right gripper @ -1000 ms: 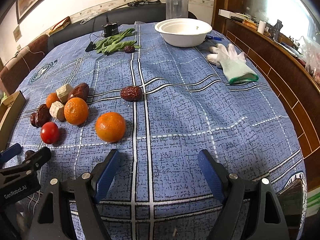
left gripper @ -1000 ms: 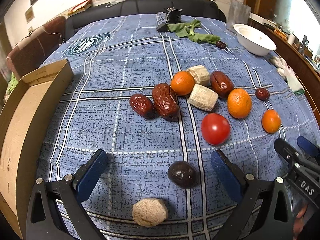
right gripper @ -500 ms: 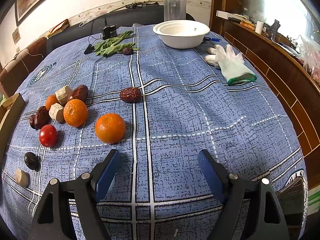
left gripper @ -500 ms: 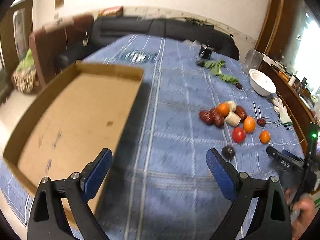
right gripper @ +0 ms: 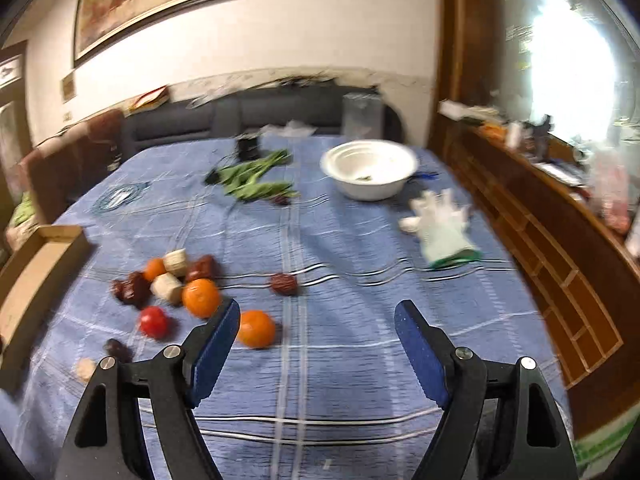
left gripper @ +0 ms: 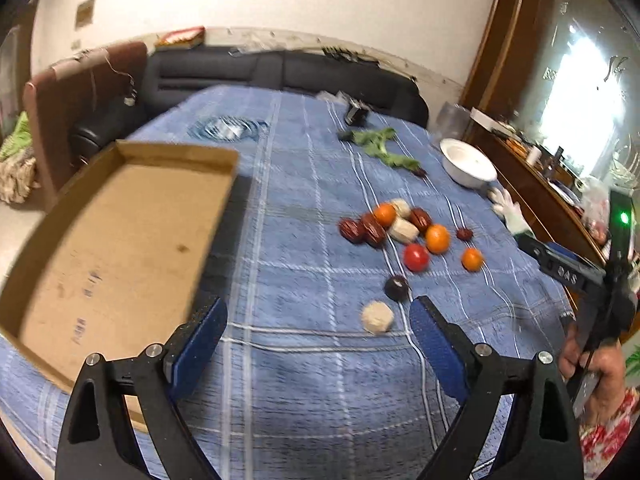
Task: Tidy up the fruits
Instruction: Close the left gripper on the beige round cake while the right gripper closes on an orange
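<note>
At the far left, an open cardboard box (left gripper: pixel 116 240) sits on the bench (left gripper: pixel 304 380), which is covered in a blue plaid cloth; the box is bare inside, probably the place meant for the sorted fruit. The left tongs (left gripper: pixel 318 326) hang above the cloth between the box and the fruit, spread wide and holding nothing. Just ahead of their right finger lie a pale round piece (left gripper: pixel 377 317) and a dark plum-like fruit (left gripper: pixel 396 287). Beyond these a red tomato (left gripper: pixel 416 257), oranges (left gripper: pixel 437 239), red dates (left gripper: pixel 362 230) and pale cut chunks (left gripper: pixel 404 230) cluster together, all loose on the cloth, so the sorting looks barely begun. The right tongs (right gripper: pixel 316 332) are also wide and empty, raised over the cloth, with one orange (right gripper: pixel 257 329) just beside their left finger, likely the nearest pick. Farther right stand a white bowl (right gripper: pixel 370 168) and a white glove (right gripper: pixel 442 226), well apart from the fruit.
</note>
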Motion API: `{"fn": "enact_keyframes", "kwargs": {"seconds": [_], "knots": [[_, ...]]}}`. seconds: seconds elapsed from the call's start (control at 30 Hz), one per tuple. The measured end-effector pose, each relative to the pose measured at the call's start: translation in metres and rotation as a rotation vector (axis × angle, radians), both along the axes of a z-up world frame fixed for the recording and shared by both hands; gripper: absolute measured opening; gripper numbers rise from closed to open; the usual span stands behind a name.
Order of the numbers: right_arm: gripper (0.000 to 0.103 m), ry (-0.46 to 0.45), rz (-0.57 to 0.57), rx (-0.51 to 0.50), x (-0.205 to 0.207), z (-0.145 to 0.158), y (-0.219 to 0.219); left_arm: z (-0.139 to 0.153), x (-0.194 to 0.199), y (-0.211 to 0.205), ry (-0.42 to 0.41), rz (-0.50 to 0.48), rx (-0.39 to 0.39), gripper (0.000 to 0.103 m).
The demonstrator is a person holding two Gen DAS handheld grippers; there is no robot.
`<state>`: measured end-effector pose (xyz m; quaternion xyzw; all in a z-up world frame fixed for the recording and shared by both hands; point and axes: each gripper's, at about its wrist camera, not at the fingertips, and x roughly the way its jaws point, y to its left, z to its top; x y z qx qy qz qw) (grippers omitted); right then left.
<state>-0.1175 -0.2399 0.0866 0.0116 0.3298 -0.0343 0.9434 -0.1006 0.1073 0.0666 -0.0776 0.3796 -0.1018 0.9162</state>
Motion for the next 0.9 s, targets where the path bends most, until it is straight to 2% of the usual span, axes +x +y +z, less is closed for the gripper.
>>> {"fn": "enact_keyframes", "kwargs": {"seconds": [0.13, 0.2, 0.23, 0.27, 0.3, 0.67, 0.9], "knots": [[0.083, 0.067, 0.075, 0.044, 0.018, -0.012, 0.01, -0.015, 0.004, -0.016, 0.015, -0.055, 0.019, 0.092], [0.078, 0.077, 0.105, 0.048, 0.024, -0.018, 0.018, -0.019, 0.007, -0.023, 0.021, -0.08, 0.029, 0.082], [0.069, 0.079, 0.124, 0.056, 0.026, -0.021, 0.022, -0.022, 0.01, -0.025, 0.034, -0.091, 0.031, 0.073], [0.045, 0.089, 0.135, 0.062, 0.029, -0.026, 0.027, -0.026, 0.014, -0.028, 0.06, -0.105, 0.023, 0.064], [0.036, 0.102, 0.144, 0.07, 0.031, -0.03, 0.031, -0.029, 0.017, -0.029, 0.075, -0.112, 0.017, 0.061], [0.037, 0.116, 0.14, 0.119, 0.041, -0.051, 0.024, -0.051, 0.036, -0.052, 0.141, -0.149, 0.032, 0.059], [0.039, 0.124, 0.123, 0.088, 0.046, -0.055, 0.026, -0.058, 0.038, -0.069, 0.152, -0.182, 0.072, 0.059]]}}
